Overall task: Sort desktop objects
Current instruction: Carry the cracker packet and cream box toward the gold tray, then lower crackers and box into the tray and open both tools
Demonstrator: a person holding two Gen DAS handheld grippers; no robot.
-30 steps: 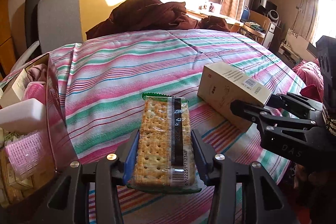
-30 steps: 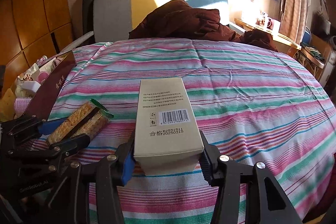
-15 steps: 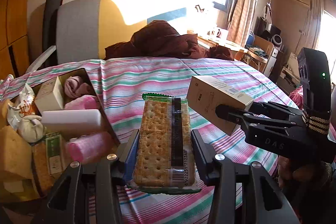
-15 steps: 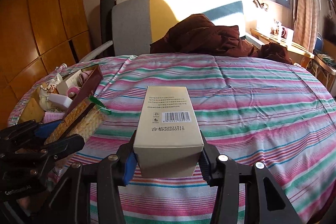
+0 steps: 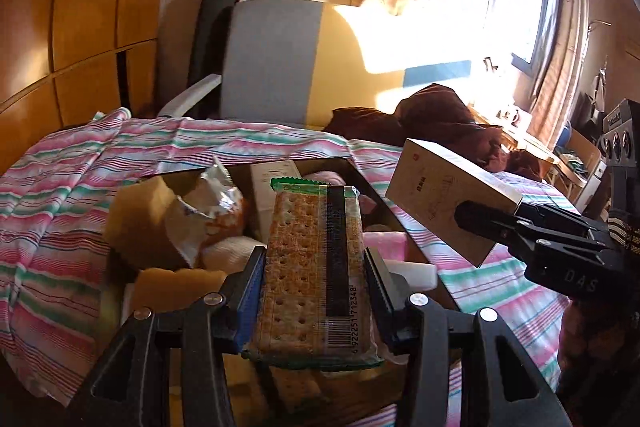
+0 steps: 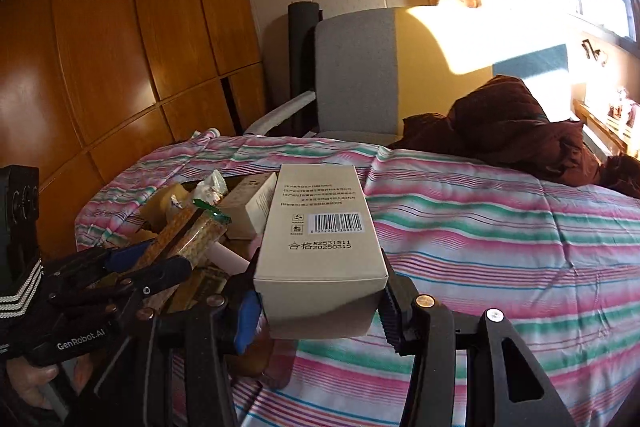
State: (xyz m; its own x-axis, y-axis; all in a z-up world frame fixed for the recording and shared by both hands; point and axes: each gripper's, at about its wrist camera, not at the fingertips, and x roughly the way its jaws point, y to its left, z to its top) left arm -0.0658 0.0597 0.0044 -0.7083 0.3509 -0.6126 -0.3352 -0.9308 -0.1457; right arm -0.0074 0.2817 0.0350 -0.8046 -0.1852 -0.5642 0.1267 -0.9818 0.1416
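Clamping a light, brittle cracker pack [image 5: 316, 267] by its long edges, left claw [image 5: 316, 291] hung over the crowded box [image 5: 372, 195]; right claw [image 6: 320, 307] pinched a stiff carton [image 6: 320, 239] alongside, above the bed [image 6: 500, 227].

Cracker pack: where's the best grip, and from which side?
Across the long edges near the barcode end, as the left gripper holds the cracker pack now. The pack is flat and long, so its narrow width fits between the fingers. Approach end-on along its length.
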